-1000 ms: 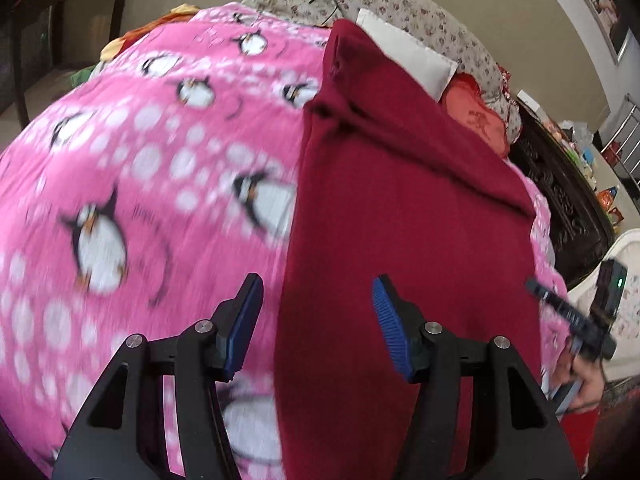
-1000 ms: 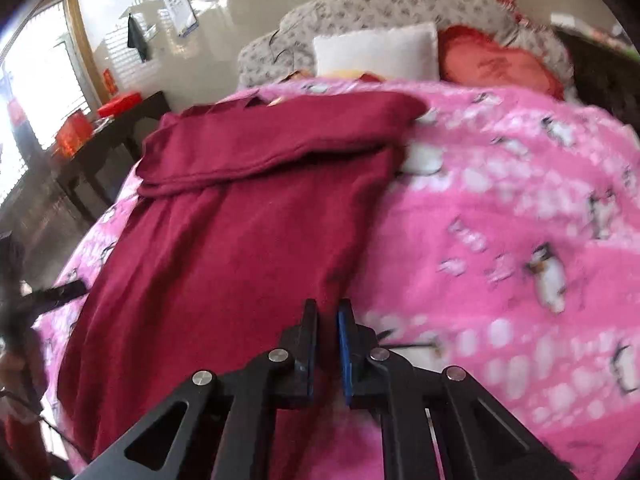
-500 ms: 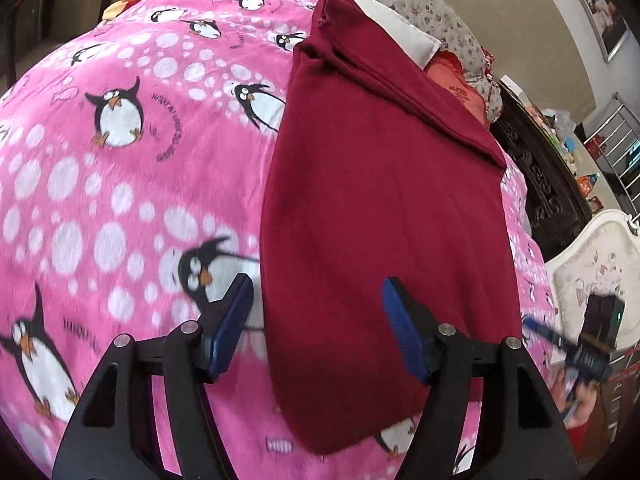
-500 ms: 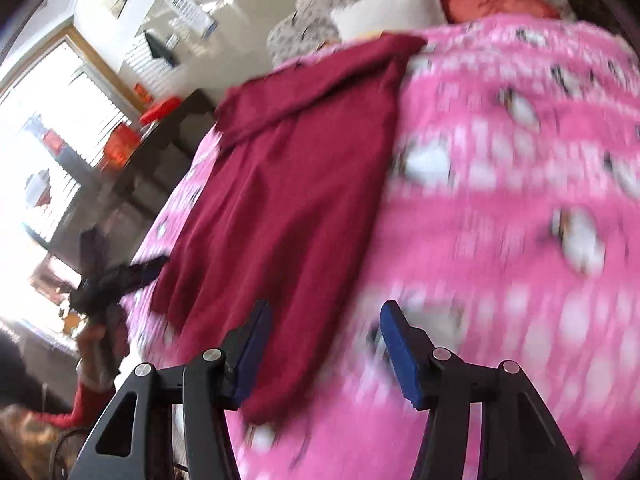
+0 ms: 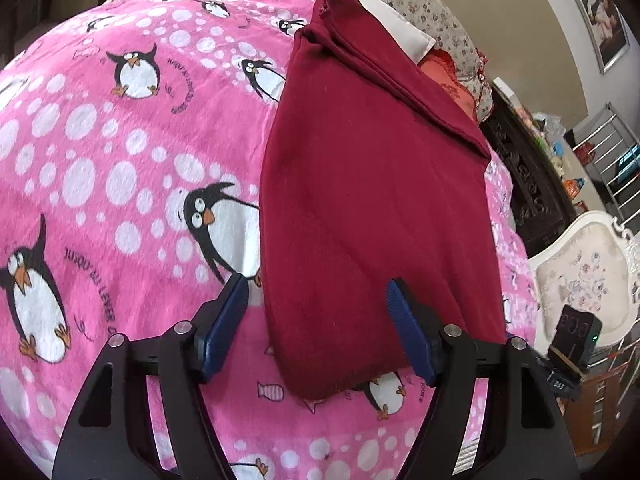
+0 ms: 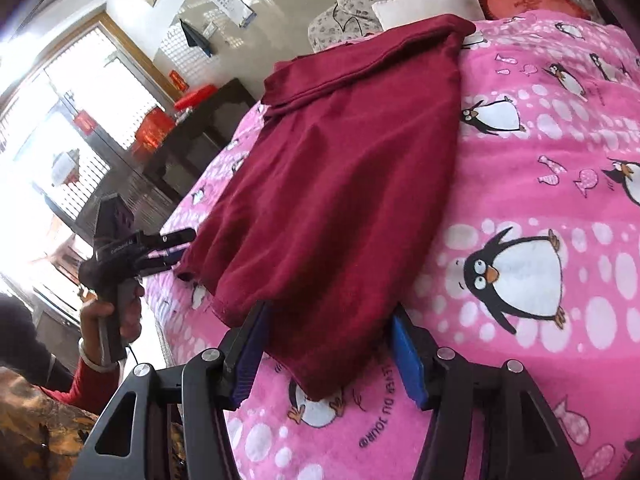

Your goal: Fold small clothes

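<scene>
A dark red garment (image 5: 372,200) lies flat and lengthwise on the pink penguin blanket (image 5: 120,184), its far end folded over. My left gripper (image 5: 318,320) is open and empty, hovering over the garment's near left corner. In the right wrist view the same garment (image 6: 344,184) lies ahead, and my right gripper (image 6: 328,354) is open around its near hem without gripping it. The left gripper also shows in the right wrist view (image 6: 160,248), held by a hand at the bed's left edge.
A white pillow (image 6: 428,4) and a red cushion (image 6: 528,0) lie at the head of the bed. A dark wooden cabinet (image 5: 528,184) and a white upholstered chair (image 5: 584,276) stand to the right of the bed. A dark table (image 6: 188,148) stands on its left.
My right gripper has opened and let go of the garment's hem. Both grippers have drawn back toward the garment's near end, which now lies flat on the blanket.
</scene>
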`<state>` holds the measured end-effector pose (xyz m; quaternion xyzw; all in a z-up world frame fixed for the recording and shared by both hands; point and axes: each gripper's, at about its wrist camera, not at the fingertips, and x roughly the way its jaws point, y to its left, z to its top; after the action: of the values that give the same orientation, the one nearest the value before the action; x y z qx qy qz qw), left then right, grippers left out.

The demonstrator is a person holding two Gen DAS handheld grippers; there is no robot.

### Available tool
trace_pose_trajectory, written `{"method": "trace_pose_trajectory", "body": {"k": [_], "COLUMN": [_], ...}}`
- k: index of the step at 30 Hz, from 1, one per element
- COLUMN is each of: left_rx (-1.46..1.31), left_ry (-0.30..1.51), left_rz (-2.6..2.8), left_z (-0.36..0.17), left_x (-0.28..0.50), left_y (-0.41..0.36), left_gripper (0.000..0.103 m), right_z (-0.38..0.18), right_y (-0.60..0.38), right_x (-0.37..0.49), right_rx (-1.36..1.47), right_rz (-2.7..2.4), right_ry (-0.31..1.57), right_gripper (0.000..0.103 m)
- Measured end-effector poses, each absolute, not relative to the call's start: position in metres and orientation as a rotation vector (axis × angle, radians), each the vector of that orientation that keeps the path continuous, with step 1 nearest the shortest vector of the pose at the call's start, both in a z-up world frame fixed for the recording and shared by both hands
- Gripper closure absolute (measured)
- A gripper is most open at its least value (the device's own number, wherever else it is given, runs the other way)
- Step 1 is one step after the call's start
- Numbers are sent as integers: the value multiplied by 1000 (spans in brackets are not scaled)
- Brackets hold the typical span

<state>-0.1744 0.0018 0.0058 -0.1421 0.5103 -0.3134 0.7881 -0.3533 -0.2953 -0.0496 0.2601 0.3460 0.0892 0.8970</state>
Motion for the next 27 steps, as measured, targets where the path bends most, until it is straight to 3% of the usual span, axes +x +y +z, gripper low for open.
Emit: {"method": "trace_pose_trajectory", "body": {"k": [4, 9, 11, 12, 13, 18, 24, 27], "left_rx": [-312, -174, -181, -177, -185, -117, -165, -166], "left_ry": [1118, 1096, 1083, 1093, 1122, 1131, 1134, 1132], "left_rz": [-702, -718, -718, -738, -768, -796, -777, -772], "left_z": [6, 9, 9, 10, 8, 3, -2, -2], "left_x": [-177, -186, -190, -191, -190, -197, -198, -200], "left_y": [-3, -22, -22, -24, -26, -30, -14, -14], "left_gripper": [16, 14, 28, 65, 90, 89, 89, 89], "right_z": [-52, -61, -62, -60, -57, -25, -61, -68], "right_y": [-296, -297, -300, -302, -304, -322, -321, -335], "right_x": [-350, -340, -342, -344, -346, -372, -361, -362], "right_rx": [542, 590, 613, 621, 619, 564, 588, 725], "right_rz": [199, 230, 229, 221, 214, 145, 130, 162], "right_ry": [675, 678, 667, 663, 660, 573, 704, 652], "right_gripper": [50, 88, 92, 93, 94, 94, 94, 94]}}
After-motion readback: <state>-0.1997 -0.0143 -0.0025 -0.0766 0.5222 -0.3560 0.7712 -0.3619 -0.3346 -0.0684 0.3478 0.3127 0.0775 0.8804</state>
